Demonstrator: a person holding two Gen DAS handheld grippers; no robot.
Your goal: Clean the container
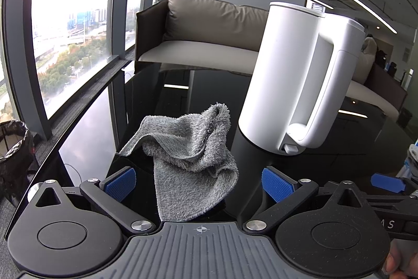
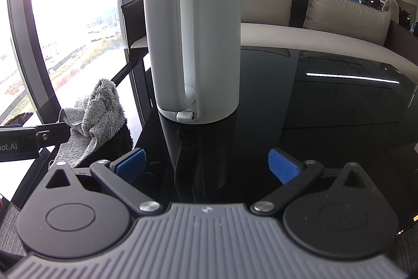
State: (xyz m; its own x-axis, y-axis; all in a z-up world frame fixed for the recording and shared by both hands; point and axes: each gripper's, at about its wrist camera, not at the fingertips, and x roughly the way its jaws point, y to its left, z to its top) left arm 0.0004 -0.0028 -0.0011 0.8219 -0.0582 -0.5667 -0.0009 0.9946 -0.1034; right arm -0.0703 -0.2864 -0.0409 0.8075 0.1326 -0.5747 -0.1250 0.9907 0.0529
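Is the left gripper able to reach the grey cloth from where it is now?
Probably yes. The left gripper is open, and the grey cloth lies crumpled on the black table right between its fingers, with nothing in front. The white kettle stands to the right.

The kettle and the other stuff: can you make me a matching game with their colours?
Things:
1. kettle
2. towel
3. table
4. gripper pads

Colours:
a. blue
b. shiny black
c. white
d. fluffy grey

Pairs: 1-c, 2-d, 3-b, 4-a
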